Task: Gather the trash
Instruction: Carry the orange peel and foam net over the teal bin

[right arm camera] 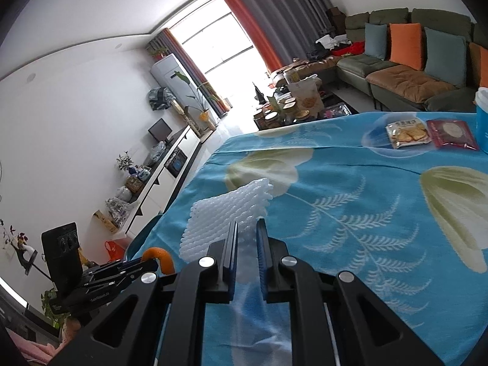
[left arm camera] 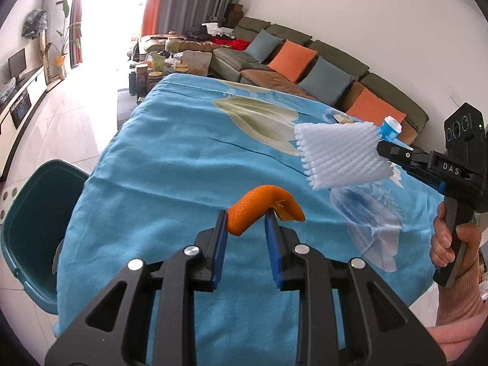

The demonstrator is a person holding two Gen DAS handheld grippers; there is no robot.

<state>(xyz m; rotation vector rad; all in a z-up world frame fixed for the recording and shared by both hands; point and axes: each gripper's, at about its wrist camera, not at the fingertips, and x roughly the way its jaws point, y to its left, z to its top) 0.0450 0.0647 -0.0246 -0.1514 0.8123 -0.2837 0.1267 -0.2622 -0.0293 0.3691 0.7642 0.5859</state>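
Note:
My left gripper (left arm camera: 245,218) is shut on an orange peel (left arm camera: 262,209) and holds it above the blue tablecloth (left arm camera: 170,158). My right gripper (right arm camera: 246,227) is shut on a white foam fruit net (right arm camera: 227,213), lifted off the table; the net also shows in the left wrist view (left arm camera: 341,155), with the right gripper (left arm camera: 384,152) at its right edge. The left gripper (right arm camera: 152,263) with the peel (right arm camera: 160,257) shows low left in the right wrist view. A dark green trash bin (left arm camera: 33,231) stands on the floor at the table's left edge.
A cracker packet (right arm camera: 407,134), a red packet (right arm camera: 451,134) and a blue-and-white cup (right arm camera: 483,116) lie at the table's far right. A sofa with cushions (left arm camera: 305,61) runs behind the table. A cluttered coffee table (right arm camera: 292,103) stands beyond.

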